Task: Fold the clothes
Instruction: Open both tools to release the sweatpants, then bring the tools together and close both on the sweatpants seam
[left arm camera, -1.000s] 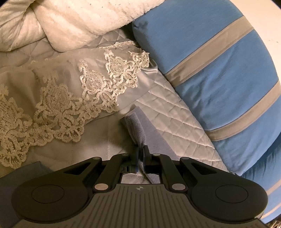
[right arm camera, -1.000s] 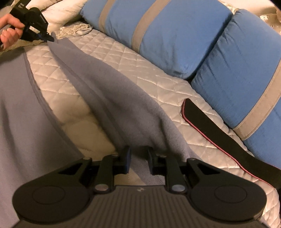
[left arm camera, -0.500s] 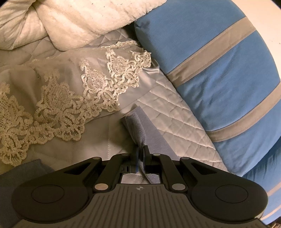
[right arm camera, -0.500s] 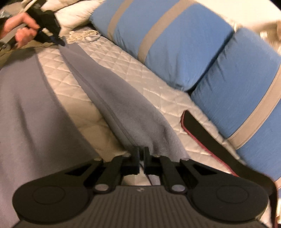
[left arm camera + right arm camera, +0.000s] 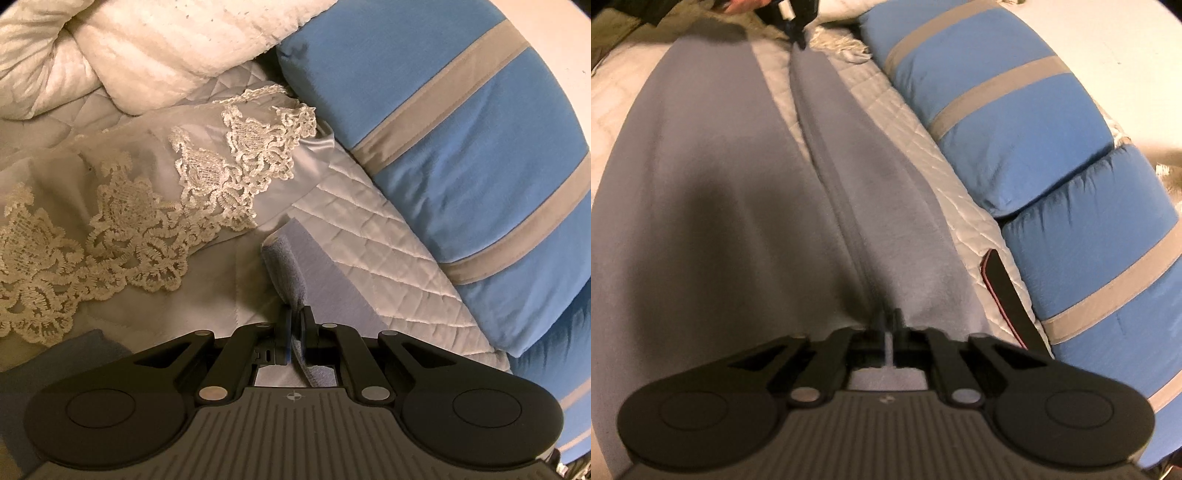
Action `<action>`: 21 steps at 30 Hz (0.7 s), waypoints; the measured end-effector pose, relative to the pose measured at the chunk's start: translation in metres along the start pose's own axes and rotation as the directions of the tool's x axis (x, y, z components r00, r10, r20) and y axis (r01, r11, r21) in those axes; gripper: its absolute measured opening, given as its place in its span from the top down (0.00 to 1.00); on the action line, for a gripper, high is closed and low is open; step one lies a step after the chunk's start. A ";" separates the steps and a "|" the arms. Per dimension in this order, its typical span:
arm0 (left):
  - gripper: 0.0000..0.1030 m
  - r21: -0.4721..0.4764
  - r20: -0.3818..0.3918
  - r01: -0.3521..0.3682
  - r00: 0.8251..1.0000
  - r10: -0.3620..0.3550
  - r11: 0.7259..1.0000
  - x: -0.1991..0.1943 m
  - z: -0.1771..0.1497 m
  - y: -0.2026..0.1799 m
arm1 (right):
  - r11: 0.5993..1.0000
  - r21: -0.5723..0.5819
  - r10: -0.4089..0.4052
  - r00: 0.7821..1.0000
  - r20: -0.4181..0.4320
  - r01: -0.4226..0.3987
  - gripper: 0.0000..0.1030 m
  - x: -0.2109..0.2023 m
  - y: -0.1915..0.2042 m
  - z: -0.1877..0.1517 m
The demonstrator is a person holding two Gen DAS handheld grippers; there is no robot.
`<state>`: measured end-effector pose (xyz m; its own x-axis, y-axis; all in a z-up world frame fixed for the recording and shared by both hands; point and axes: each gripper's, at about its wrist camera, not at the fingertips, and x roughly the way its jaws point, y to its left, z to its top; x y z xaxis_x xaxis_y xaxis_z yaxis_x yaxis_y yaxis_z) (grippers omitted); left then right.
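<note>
- Left gripper [image 5: 294, 318]: jaws clamped together on a rolled corner of the grey-blue garment [image 5: 286, 267]. The pinched fabric rises from the fingertips toward 12 o'clock in the left wrist view.
- Right gripper [image 5: 886, 321]: jaws have just been closing and are now pressed together on a fold of the same garment [image 5: 746, 206], with fabric visible between the fingers.
- Garment position: spread across the white quilted bedspread [image 5: 923, 147]. In the right wrist view it fills the frame from 6 to 11 o'clock, and a long ridge runs from the right gripper up to the left gripper [image 5: 798, 33] at 12 o'clock.
- A person's hand [image 5: 742, 4] shows at the top edge, blurred.
- Blue cushions with grey stripes [image 5: 1015, 122] lie along the bedspread from 1 to 4 o'clock.
- A black strap with a red edge [image 5: 1008, 291] lies on the bedspread at 4 o'clock, between garment and cushions.
- Left wrist view: a lace-trimmed cloth [image 5: 147, 221] lies at 9 to 11 o'clock, white pillows [image 5: 166, 48] at 11 o'clock, a blue cushion [image 5: 461, 147] at 2 o'clock.
</note>
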<state>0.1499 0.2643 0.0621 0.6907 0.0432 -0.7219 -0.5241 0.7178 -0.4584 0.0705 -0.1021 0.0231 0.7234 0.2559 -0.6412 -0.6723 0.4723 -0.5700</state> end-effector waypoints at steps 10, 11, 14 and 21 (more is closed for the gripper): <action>0.85 0.015 -0.004 -0.059 0.998 0.059 0.998 -0.011 0.001 0.001 | 0.996 0.069 -0.070 0.994 0.082 0.065 0.61 -0.008 -0.002 0.006; 0.80 0.019 0.010 -0.075 0.997 0.074 0.997 -0.015 0.001 0.001 | 0.994 0.082 -0.075 0.994 0.083 0.068 0.60 -0.005 -0.005 0.007; 0.75 0.064 0.059 -0.072 0.996 0.068 0.995 -0.032 -0.002 -0.008 | 0.991 0.125 -0.053 0.996 0.071 0.044 0.59 0.008 -0.016 0.010; 0.71 0.363 0.076 0.088 0.989 -0.123 0.928 -0.062 -0.040 -0.072 | 0.983 0.182 0.027 0.999 0.031 -0.032 0.58 0.029 -0.029 0.011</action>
<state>0.1252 0.1821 0.1196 0.7861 0.0073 -0.6181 -0.2448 0.9218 -0.3005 0.1126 -0.0987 0.0268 0.7097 0.2940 -0.6402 -0.6552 0.6094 -0.4465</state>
